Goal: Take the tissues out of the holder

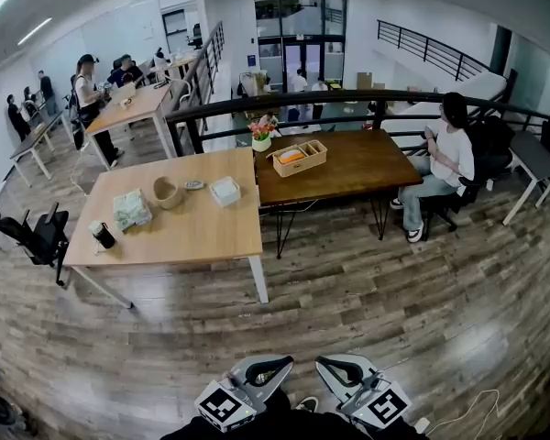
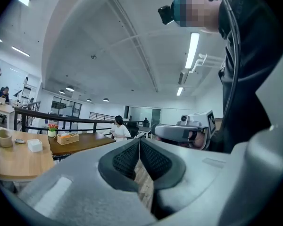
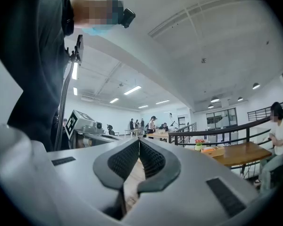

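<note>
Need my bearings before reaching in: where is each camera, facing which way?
Head view: on the person's head, facing forward-down to light table and dark table; left gripper, right gripper at bottom.
Left gripper view: on that gripper, along shut jaws; torso, other gripper at right.
Right gripper view: likewise; torso, other gripper at left.
All share the dark table.

Two grippers (image 1: 261,372) (image 1: 346,372), two joined tables (image 1: 188,236) (image 1: 353,170) — one tray (image 1: 310,161), one flowerpot (image 1: 262,142), one cup (image 1: 103,235).
</note>
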